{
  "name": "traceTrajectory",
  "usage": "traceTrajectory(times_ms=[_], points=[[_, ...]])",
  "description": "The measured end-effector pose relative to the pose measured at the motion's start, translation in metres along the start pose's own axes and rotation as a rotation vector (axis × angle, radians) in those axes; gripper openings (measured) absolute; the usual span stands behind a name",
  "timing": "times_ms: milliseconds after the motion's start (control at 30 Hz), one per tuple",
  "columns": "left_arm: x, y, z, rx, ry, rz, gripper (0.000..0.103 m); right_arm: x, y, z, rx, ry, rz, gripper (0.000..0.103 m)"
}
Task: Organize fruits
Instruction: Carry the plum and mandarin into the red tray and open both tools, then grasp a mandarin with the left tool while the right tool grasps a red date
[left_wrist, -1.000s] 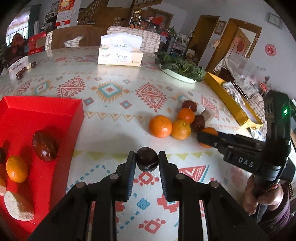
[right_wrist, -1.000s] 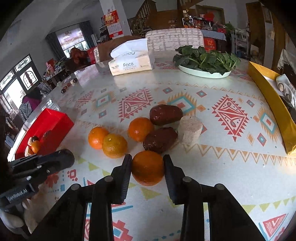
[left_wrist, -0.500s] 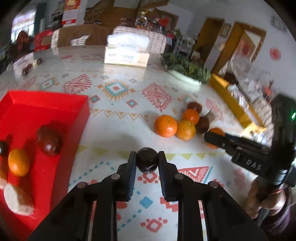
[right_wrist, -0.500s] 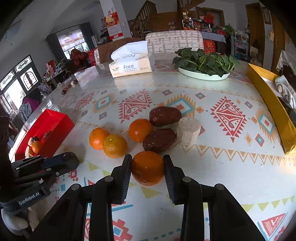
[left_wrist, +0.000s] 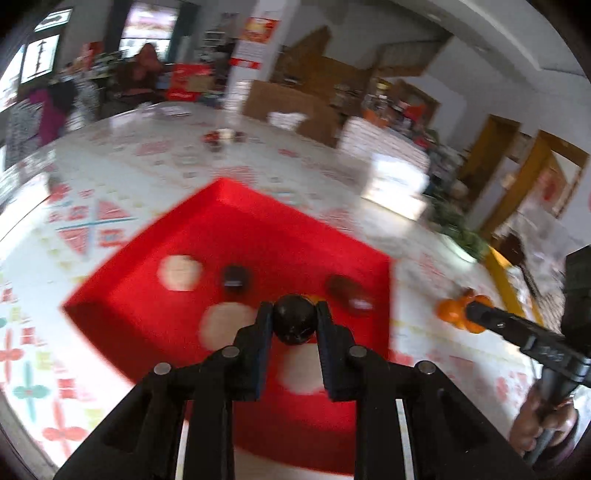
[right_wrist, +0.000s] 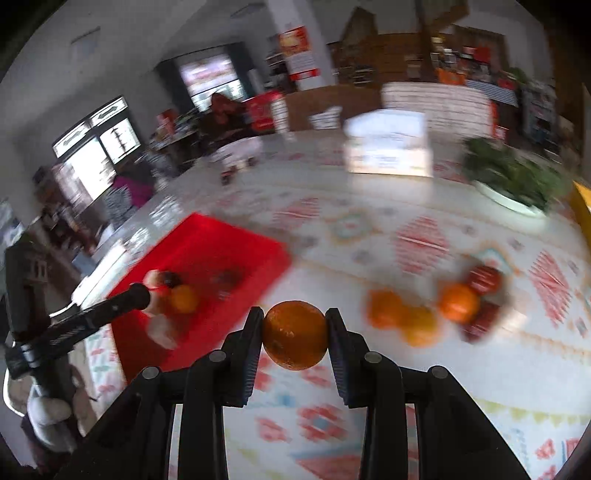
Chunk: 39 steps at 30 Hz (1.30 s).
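My left gripper (left_wrist: 294, 325) is shut on a dark round fruit (left_wrist: 294, 323) and holds it above the red tray (left_wrist: 155, 288), which holds several fruits, blurred. My right gripper (right_wrist: 295, 334) is shut on an orange (right_wrist: 295, 334) and holds it above the patterned table, right of the red tray (right_wrist: 236, 243). A pile of oranges (right_wrist: 458, 302) and dark fruits (right_wrist: 484, 278) lies on the table to its right. The right gripper with its orange also shows in the left wrist view (left_wrist: 458, 314).
A tissue box (right_wrist: 388, 147) and a plate of greens (right_wrist: 513, 184) stand at the table's far side. A yellow tray (left_wrist: 506, 280) lies at the right edge. People sit beyond the far left of the table.
Both grippers have lifted their fruits off the table and swung left. The left one now hangs over the red tray; the right one has left the fruit pile.
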<state>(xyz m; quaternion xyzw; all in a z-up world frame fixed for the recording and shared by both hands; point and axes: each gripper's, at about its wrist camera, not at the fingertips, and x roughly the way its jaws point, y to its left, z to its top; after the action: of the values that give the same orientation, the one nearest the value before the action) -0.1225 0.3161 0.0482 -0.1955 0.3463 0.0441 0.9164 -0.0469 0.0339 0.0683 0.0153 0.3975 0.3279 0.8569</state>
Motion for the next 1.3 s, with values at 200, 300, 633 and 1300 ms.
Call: traceTrajectory(times_ms=[200,300,633,1300], points=[[0.012,0.029,-0.001,-0.042,0.036,0.020,0.022,0.058,0.059,0.026,-0.072,0.074,0.060,0.037],[0.013,0.032,-0.004,-0.038,0.042,0.014,0.022,0.089,0.077,0.036,-0.089,0.115,0.070,0.037],[0.007,0.047,-0.003,-0.090,0.021,-0.020,0.044,0.148,0.103,0.042,-0.128,0.180,0.022,0.039],[-0.033,0.000,0.002,-0.057,-0.044,-0.091,0.067,0.045,0.038,0.039,-0.035,0.007,-0.021,0.056]])
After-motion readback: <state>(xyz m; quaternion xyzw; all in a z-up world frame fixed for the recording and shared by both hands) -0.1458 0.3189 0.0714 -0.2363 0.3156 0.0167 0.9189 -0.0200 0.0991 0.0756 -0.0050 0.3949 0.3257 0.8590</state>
